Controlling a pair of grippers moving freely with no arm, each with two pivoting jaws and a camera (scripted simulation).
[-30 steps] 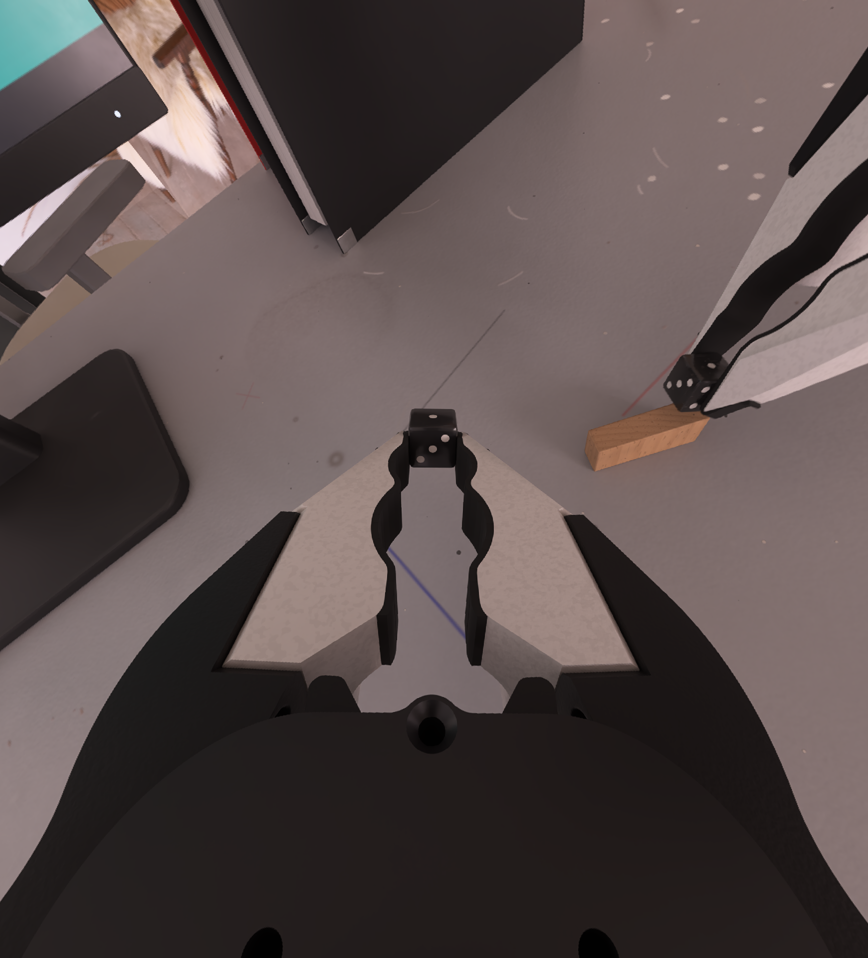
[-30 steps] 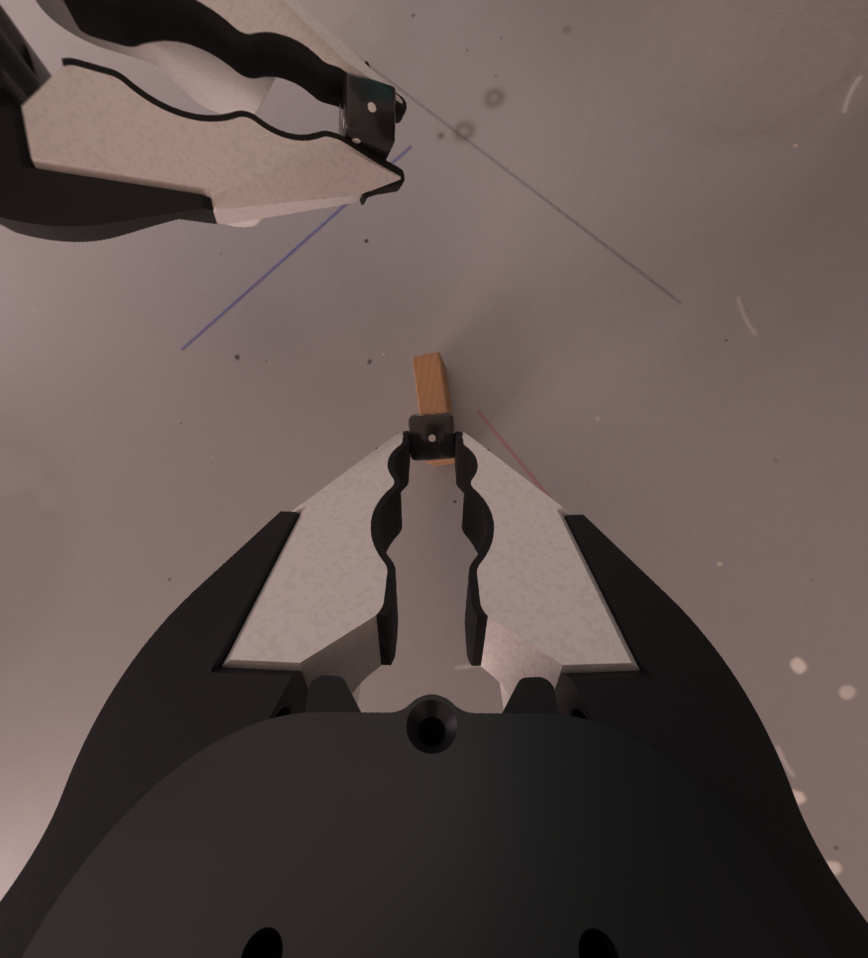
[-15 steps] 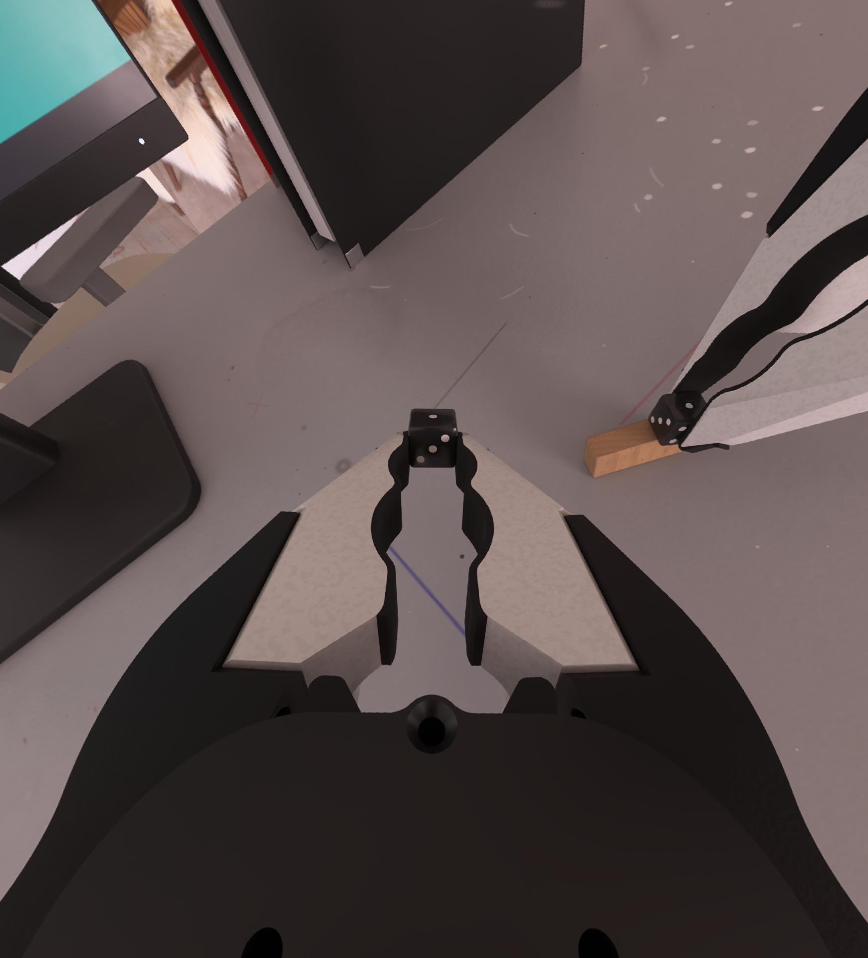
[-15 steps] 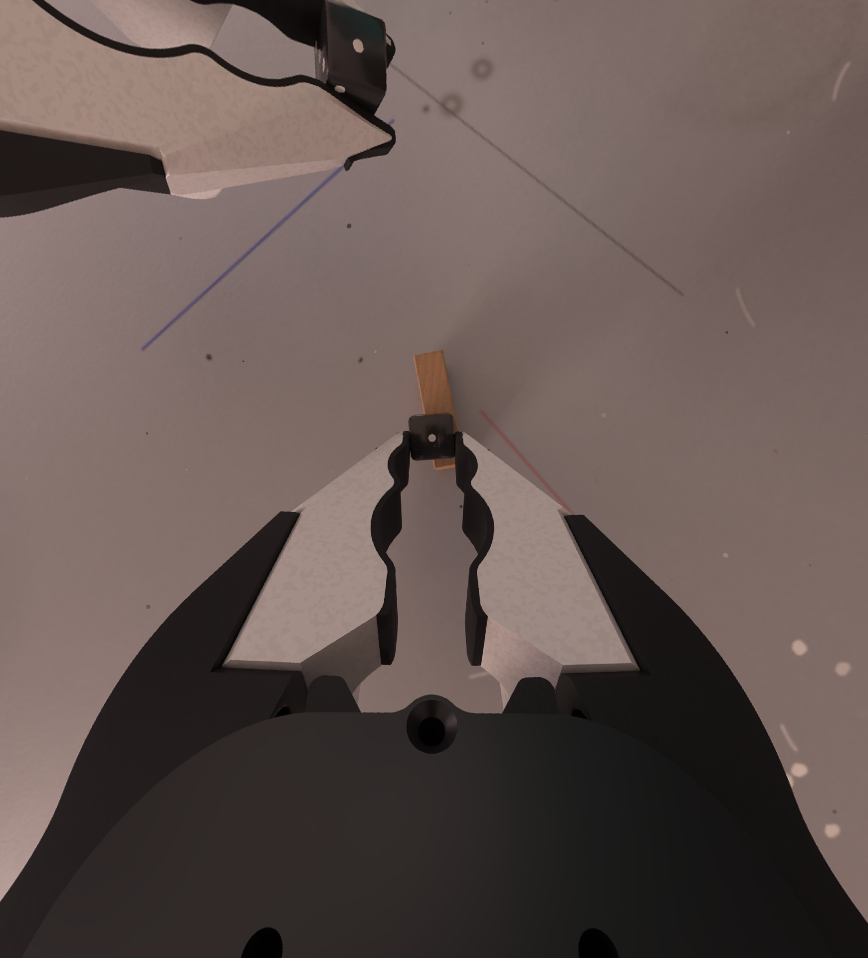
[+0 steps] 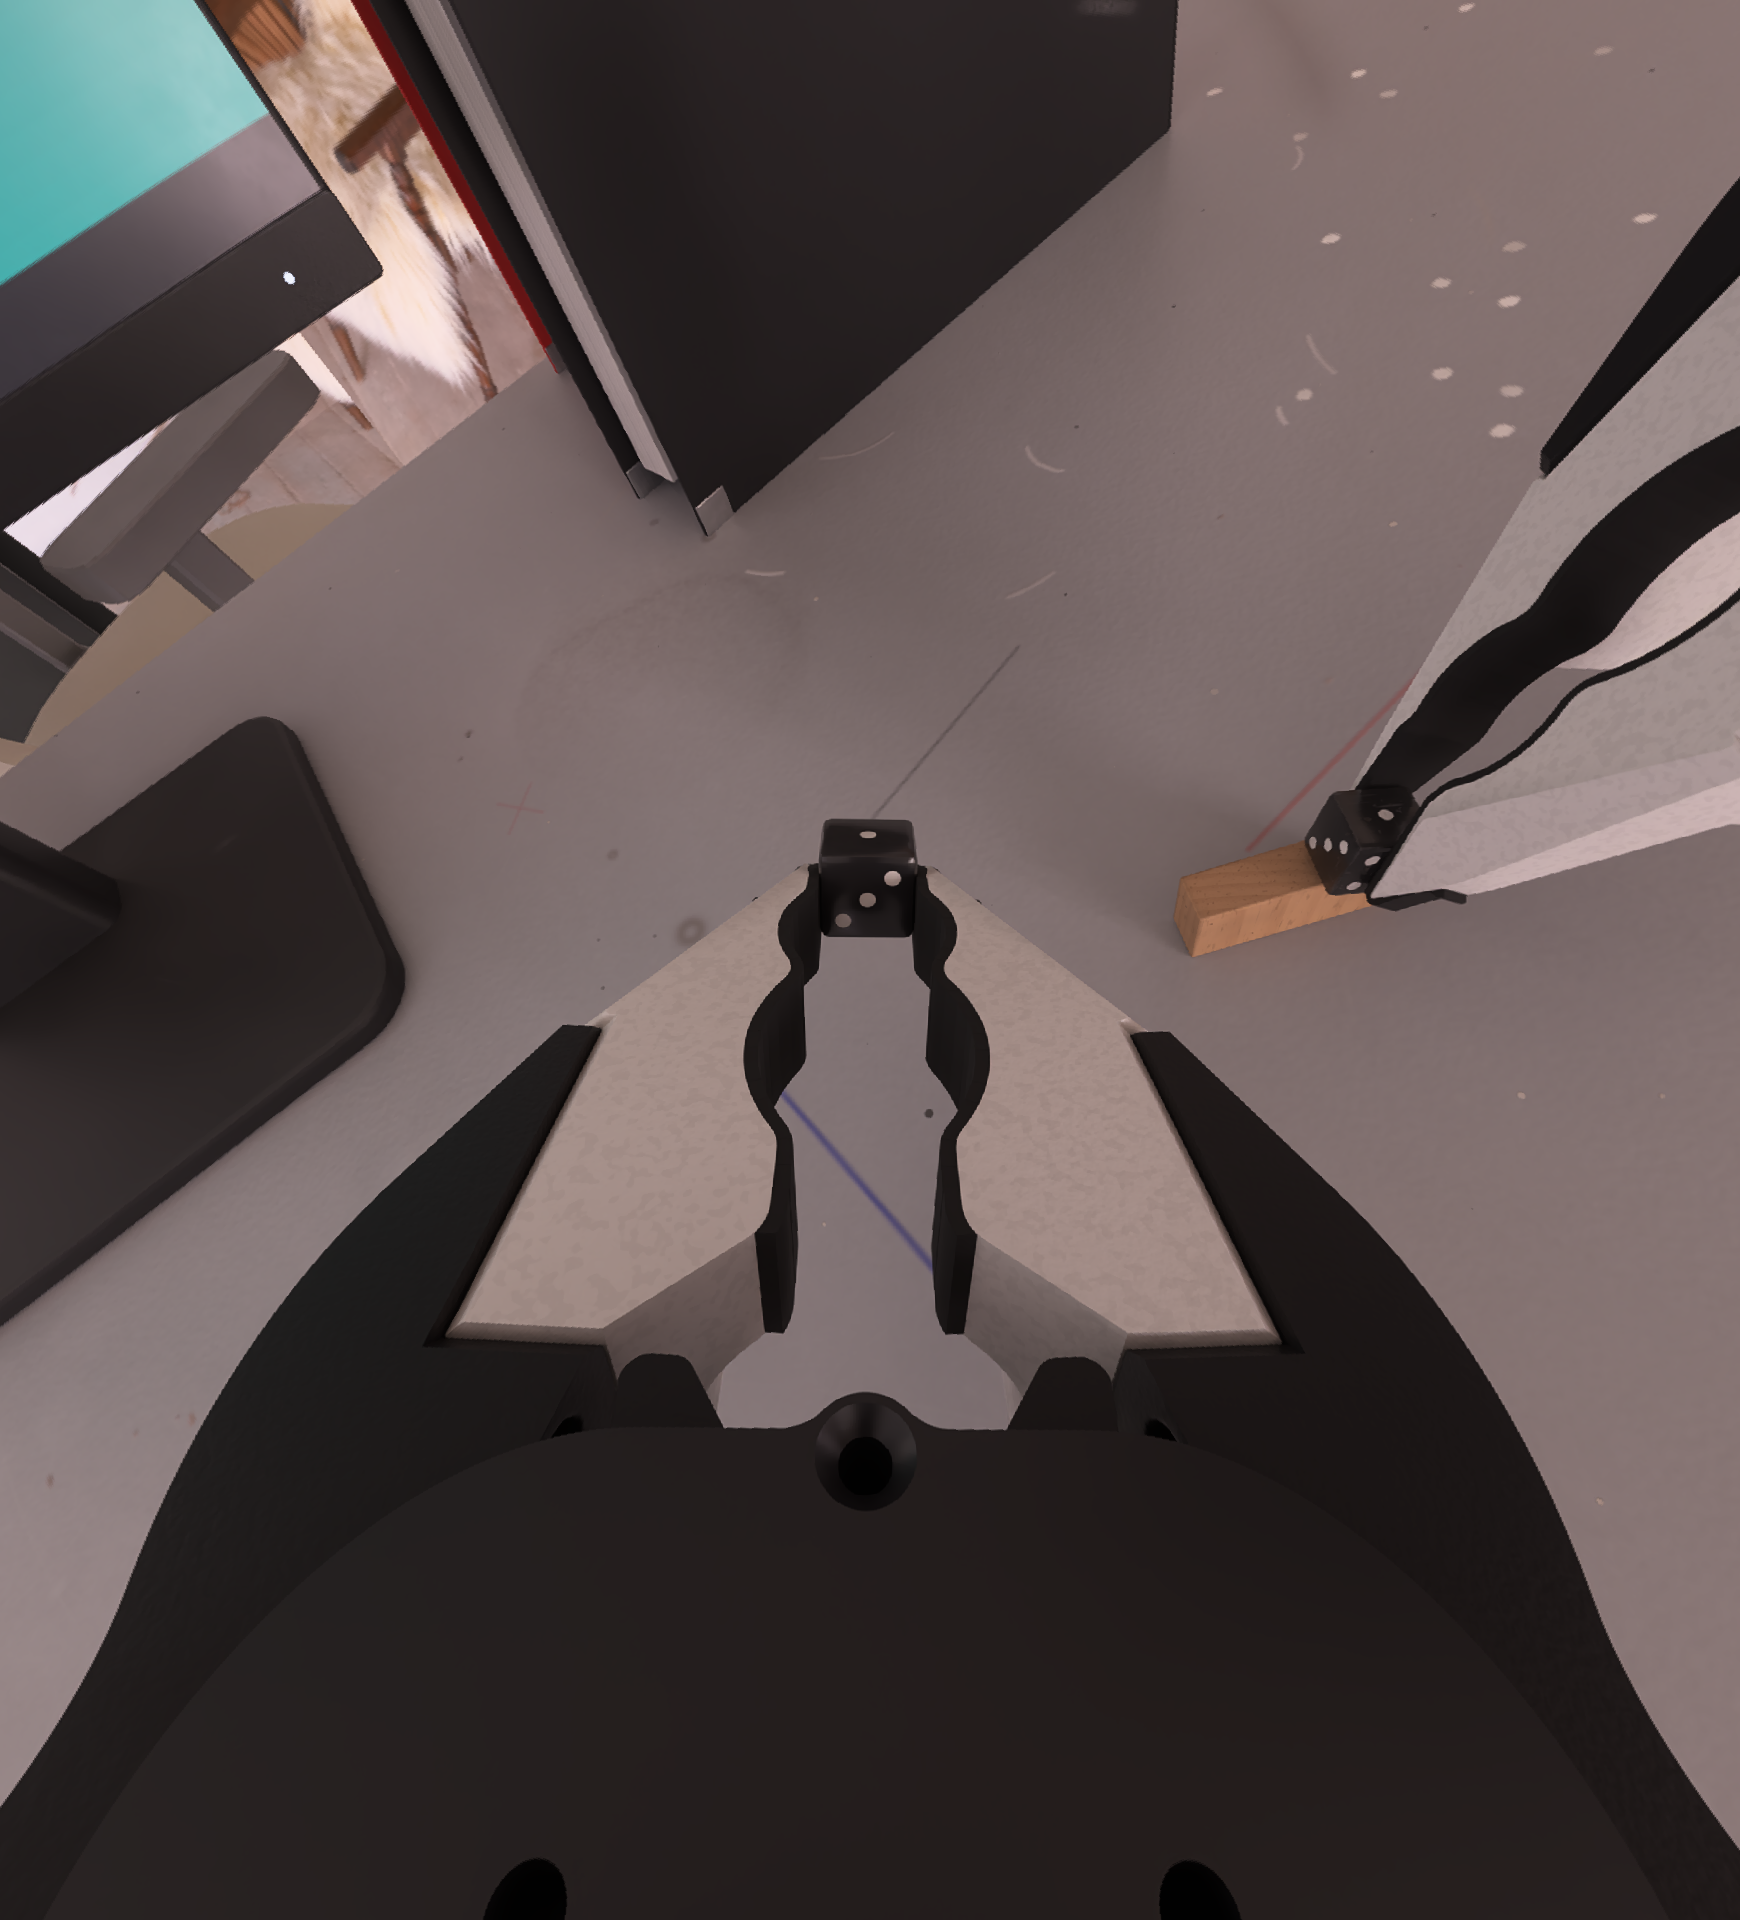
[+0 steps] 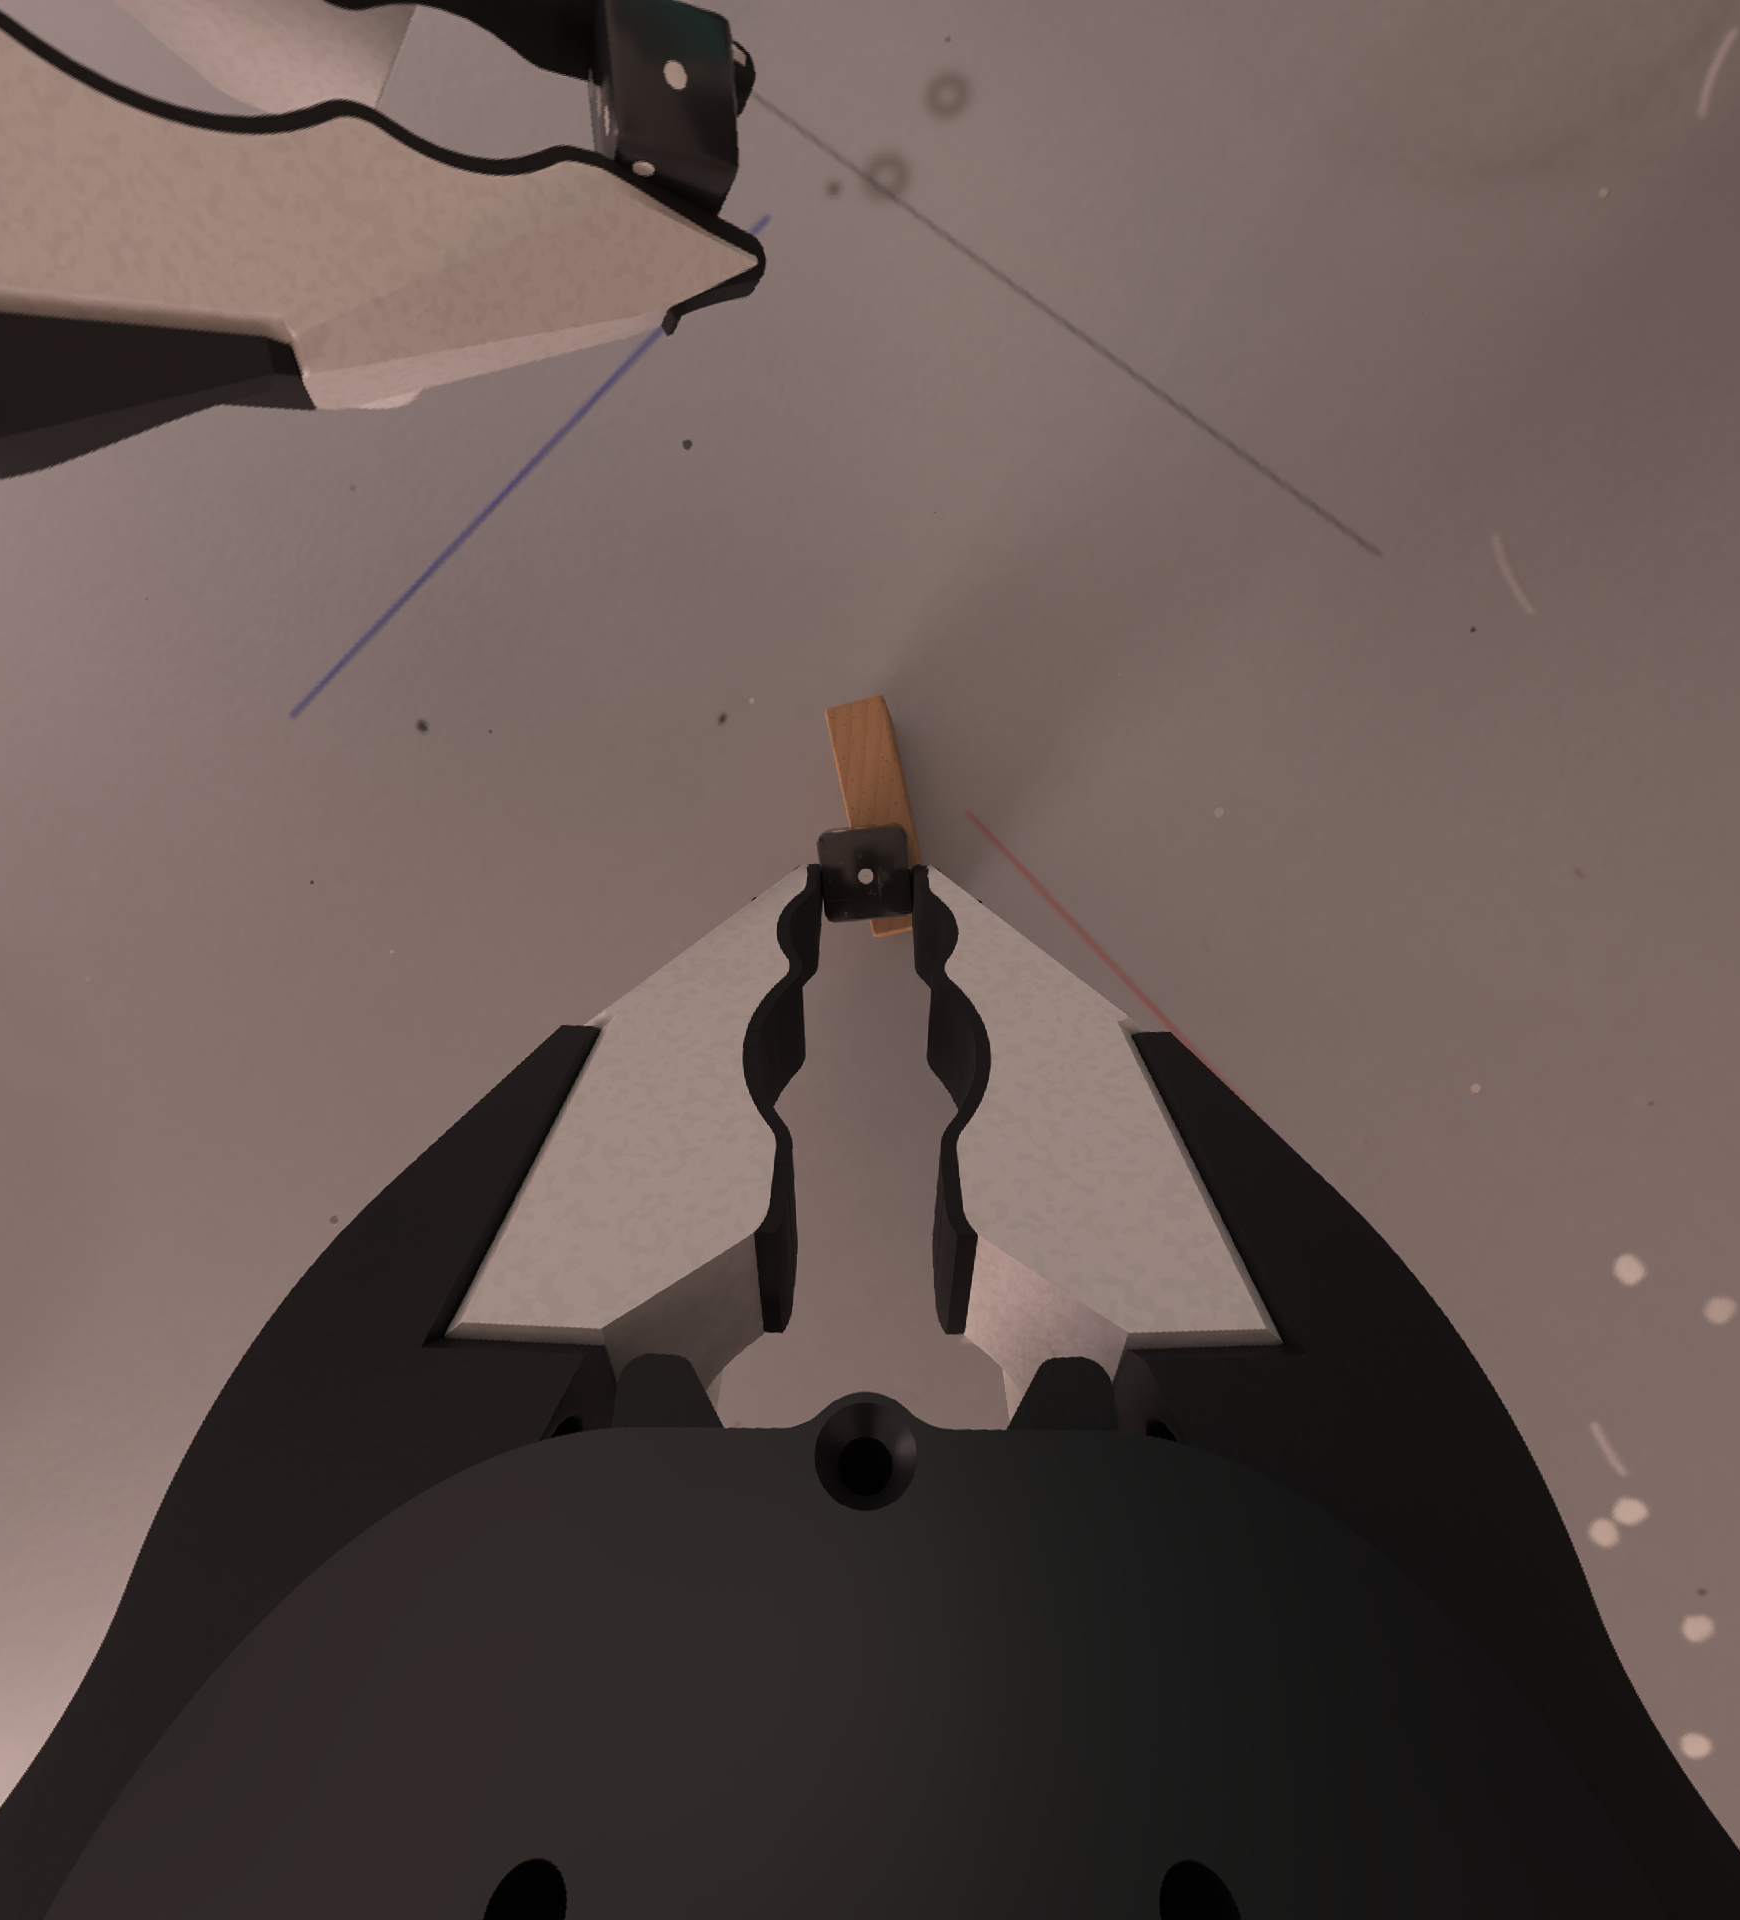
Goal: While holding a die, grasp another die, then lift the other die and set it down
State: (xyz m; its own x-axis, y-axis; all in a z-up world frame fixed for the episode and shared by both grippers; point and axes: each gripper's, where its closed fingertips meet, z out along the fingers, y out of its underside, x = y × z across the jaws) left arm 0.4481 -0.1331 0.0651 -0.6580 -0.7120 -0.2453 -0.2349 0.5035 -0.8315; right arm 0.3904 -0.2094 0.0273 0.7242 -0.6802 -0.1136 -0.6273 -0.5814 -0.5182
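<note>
Jaws of the left gripper [image 5: 866, 883] clamped on a black die [image 5: 867, 879] at the fingertips, three white pips facing the camera. Jaws of the right gripper [image 6: 866, 883] likewise narrowed onto a second black die [image 6: 864, 875], single pip in view.

Grey tabletop [image 5: 637, 707] filling both views, marked with thin blue, red and dark lines and pale flecks. Black cabinet-like box [image 5: 793, 208] standing at twelve o'clock in the left wrist view. Monitor with teal screen [image 5: 35, 135] at ten to eleven o'clock, its black base plate [image 5: 170, 987] lying at nine o'clock.

Right gripper [image 5: 1375, 862] seen again at two to three o'clock in the left wrist view, second die [image 5: 1354, 854] at its tip, over the far end of a wooden block [image 5: 1250, 914]; contact between die and block not determinable. Left gripper [image 6: 679, 135] seen again at ten to eleven o'clock in the right wrist view, first die [image 6: 668, 114] at its tip, clear of the tabletop.

Wooden block [image 6: 871, 769] extending toward twelve o'clock from behind the second die in the right wrist view, near end hidden.
</note>
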